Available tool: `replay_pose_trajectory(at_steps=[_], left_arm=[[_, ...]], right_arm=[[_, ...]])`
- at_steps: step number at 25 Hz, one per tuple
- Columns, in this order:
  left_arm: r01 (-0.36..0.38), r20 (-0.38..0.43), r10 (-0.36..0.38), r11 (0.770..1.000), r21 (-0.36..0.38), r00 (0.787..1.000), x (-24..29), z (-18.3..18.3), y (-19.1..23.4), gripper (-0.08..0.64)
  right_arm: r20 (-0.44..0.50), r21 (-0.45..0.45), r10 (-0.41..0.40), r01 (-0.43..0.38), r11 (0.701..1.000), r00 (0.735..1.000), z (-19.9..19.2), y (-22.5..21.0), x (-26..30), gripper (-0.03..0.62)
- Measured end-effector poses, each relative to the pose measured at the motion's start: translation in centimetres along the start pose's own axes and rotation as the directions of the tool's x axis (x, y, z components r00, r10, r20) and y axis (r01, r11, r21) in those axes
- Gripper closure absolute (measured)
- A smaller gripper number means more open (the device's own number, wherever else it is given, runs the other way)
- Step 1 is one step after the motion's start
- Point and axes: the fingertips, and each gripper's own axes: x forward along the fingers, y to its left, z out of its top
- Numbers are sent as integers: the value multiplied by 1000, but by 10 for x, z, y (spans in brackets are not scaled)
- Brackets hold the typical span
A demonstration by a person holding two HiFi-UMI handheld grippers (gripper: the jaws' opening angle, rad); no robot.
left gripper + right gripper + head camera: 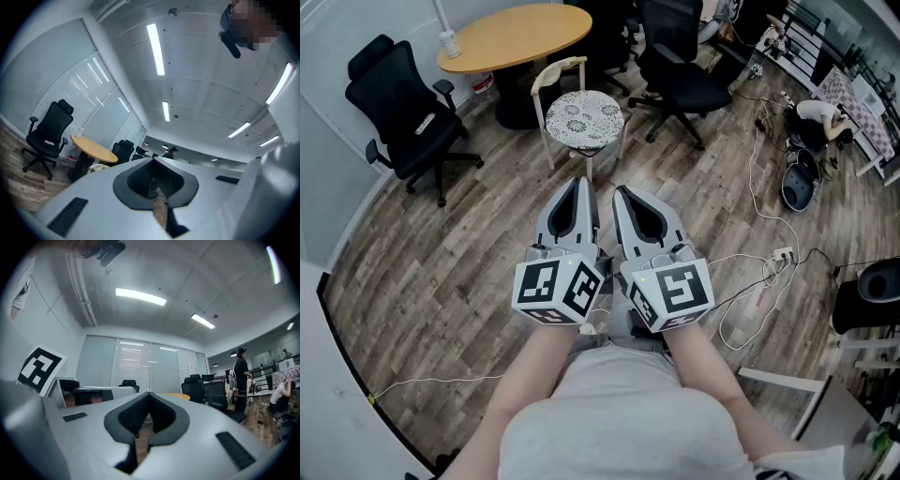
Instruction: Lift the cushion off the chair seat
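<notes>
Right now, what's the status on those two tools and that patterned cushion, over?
Left tool shut, empty. Right tool shut, empty. Cushion on chair seat, untouched, ahead of both tools. Nothing in the way.

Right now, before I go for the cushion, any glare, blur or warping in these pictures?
Head view: evenly lit and sharp, cushion clear on the chair, floor bent at the edges. Left gripper view: heavy fisheye, dark corners, ceiling lights glaring, chair barely showing. Right gripper view: same warping, bright ceiling strip, cushion not in sight.
</notes>
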Motion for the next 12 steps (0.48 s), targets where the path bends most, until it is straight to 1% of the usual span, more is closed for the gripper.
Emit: replay_pose_trajectory(at_steps=[8, 12], left_arm=[[23, 3, -23, 1000, 13, 1000, 1, 3, -7, 557], [27, 2, -27, 1000, 10, 1000, 8, 2, -4, 557]], right_arm=[[12, -4, 8, -8, 1000, 1000, 5, 2, -1, 572], [11, -6, 8, -8, 1000, 1000, 4, -1, 7, 572]])
